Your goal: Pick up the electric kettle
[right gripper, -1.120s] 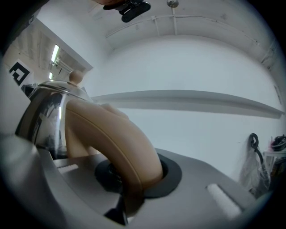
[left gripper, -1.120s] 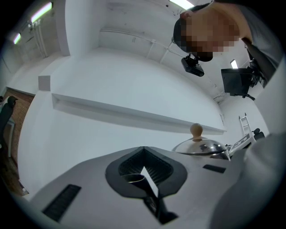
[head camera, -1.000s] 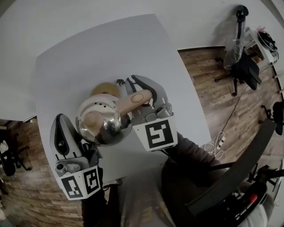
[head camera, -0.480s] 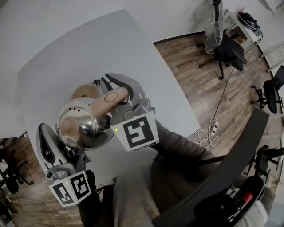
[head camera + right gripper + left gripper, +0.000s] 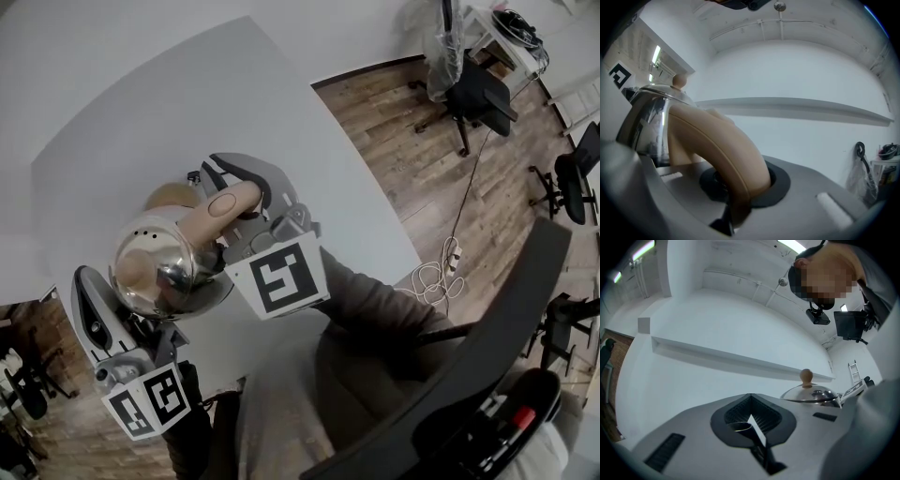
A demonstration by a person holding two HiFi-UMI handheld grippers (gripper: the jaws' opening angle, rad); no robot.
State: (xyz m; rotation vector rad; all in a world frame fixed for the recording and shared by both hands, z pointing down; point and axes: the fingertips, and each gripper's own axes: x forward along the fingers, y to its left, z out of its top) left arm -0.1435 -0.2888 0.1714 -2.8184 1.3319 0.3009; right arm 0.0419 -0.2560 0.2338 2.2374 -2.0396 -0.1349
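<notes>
Steel dome of the electric kettle [image 5: 161, 274] fills the middle of the head view and covers whatever lies beneath it, so whether its underside touches the white table [image 5: 131, 112] cannot be told. Its tan handle [image 5: 221, 208] arches to the right, and the right gripper [image 5: 234, 187] is clamped around it; in the right gripper view the handle [image 5: 719, 147] sits squarely between the two jaws, with the kettle body [image 5: 649, 124] and the lid knob [image 5: 679, 82] cut off at the left. A tan round disc [image 5: 169, 193] shows just beyond the kettle on the far side, mostly hidden by it.

The left gripper [image 5: 86, 281] lies just near-left of the kettle, partly tucked under the dome's edge. In its own view the left gripper [image 5: 751, 414] has its jaws pressed together with nothing between them, and only the kettle's lid and knob [image 5: 806, 377] show at the right.

Print that shows is the black-and-white square pattern on the right marker cube [image 5: 278, 277] and the left marker cube [image 5: 150, 399]; lettering on the kettle cannot be made out.

The table's far and left parts are bare. Its right edge runs close by the right gripper, with wooden floor [image 5: 412, 178], a coiled cable [image 5: 441, 272] and an office chair [image 5: 478, 94] past it.
</notes>
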